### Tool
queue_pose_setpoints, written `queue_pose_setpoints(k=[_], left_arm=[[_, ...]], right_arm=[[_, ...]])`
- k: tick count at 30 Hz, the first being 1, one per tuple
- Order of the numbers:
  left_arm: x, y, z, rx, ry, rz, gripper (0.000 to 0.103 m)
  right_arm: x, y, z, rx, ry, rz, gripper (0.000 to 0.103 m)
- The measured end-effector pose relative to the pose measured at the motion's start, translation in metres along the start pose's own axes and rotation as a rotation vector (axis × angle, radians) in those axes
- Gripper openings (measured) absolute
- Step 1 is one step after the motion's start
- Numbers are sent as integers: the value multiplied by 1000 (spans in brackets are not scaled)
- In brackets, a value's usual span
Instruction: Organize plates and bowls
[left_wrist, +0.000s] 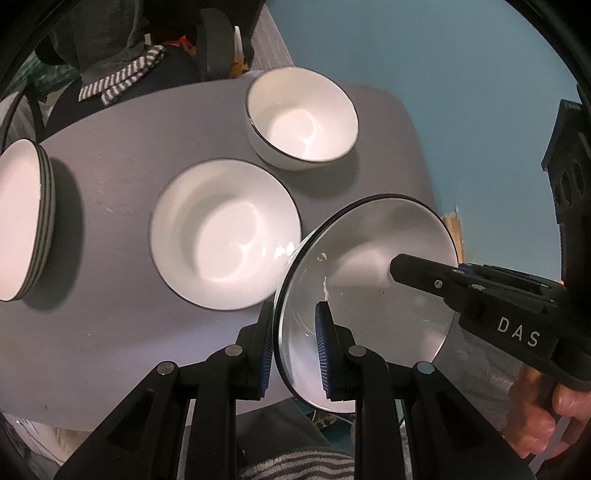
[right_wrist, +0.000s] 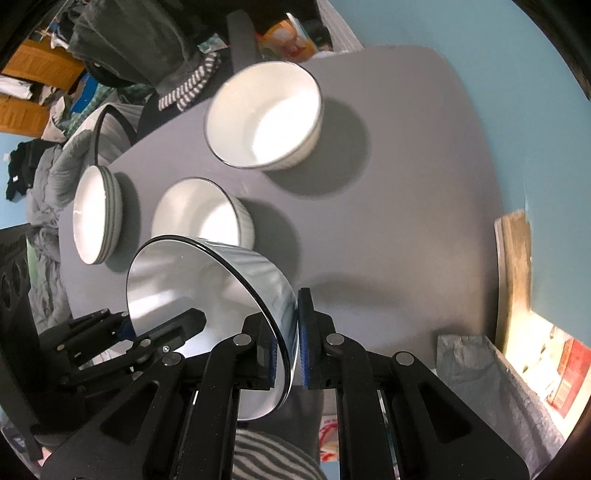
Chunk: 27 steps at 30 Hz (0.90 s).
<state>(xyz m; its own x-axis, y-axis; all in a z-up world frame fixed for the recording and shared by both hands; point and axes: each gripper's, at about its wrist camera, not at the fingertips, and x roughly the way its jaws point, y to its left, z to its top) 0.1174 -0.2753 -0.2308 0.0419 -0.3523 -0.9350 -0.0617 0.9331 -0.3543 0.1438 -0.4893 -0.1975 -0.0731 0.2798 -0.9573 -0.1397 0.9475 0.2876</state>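
I have both claws, left claw (left_wrist: 295, 354) and right claw (right_wrist: 286, 345), clamped on one bowl (left_wrist: 369, 295), lifted off the worktop (left_wrist: 110, 184). Next, probably, I nest it gently in the middle bowl (left_wrist: 225, 236).

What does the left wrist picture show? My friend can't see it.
Both grippers, left and right, pinch opposite rims of one white bowl tilted above a grey table. On the table sit a wide bowl, a deeper bowl and a stack of dishes.
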Motion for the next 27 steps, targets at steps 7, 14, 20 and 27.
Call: queue_pose_setpoints(k=[7,14,20,27], left_arm=[[-19,29,15,-19,-14,27,21],[-16,51,25,-34,15,51,21],[-8,66,34,-29,39,64,21],[1,70,34,-26,75,83,23]], right_arm=[[8,21,19,-22,7,16,9],[24,47,34,-51,28,6,9],[39,56,46,-46,56,5,9],[53,55,50,-22,83,4,9]])
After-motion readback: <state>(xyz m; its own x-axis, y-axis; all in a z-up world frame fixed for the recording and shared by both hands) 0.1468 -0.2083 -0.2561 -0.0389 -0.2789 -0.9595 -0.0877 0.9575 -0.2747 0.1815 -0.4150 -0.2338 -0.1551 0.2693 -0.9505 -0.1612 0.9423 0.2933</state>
